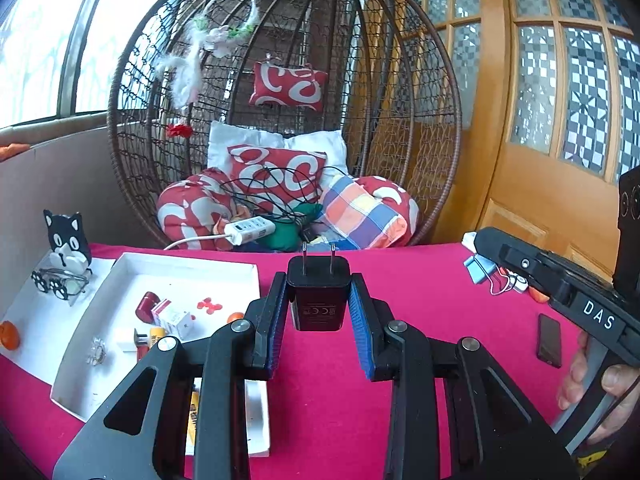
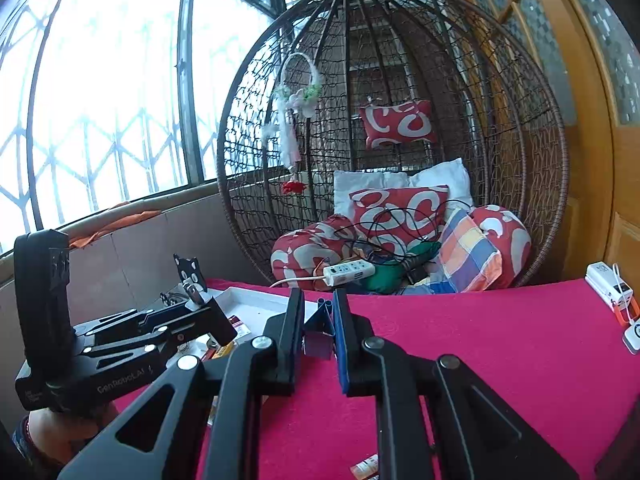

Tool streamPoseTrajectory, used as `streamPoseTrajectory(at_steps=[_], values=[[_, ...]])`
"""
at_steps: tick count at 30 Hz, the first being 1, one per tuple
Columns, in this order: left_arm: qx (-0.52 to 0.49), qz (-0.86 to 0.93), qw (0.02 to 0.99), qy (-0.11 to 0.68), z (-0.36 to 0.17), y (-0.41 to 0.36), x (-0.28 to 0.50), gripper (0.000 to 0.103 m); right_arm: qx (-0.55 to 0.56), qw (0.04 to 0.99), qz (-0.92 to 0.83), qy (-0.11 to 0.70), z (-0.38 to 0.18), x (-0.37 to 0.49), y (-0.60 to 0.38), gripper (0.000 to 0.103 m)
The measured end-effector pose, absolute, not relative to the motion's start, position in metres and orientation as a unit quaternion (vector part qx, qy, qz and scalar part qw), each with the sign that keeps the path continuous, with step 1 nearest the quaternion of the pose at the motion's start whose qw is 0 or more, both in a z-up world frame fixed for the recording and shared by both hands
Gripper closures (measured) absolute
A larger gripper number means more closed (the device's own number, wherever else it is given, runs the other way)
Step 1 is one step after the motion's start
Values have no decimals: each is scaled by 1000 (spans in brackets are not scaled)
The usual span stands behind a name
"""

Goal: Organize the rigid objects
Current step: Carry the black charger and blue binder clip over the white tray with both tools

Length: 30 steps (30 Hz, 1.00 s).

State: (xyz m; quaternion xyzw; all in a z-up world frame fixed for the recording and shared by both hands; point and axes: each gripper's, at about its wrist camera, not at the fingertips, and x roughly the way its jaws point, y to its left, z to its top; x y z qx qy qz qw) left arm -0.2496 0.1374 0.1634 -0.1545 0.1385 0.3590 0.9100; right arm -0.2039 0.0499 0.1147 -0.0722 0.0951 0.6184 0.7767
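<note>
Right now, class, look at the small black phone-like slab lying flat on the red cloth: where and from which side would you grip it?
Grip the black slab across its two long edges, coming straight down from above. It lies flat on the red cloth, so only its narrow width fits between gripper fingers; a sideways approach would find nothing to pinch. The space around it looks free.

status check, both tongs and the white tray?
Left tongs shut on black plug adapter, prongs up. Right tongs shut on binder clip. White tray at left, partly filled; path looks clear.
</note>
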Motion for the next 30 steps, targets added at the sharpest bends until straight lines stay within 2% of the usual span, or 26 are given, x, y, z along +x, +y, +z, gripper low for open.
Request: streamPoseTrajectory(at_steps=[30], values=[[-215, 424, 870, 129, 132, 204, -324, 74, -141, 729, 660, 117, 105, -252, 143, 91]])
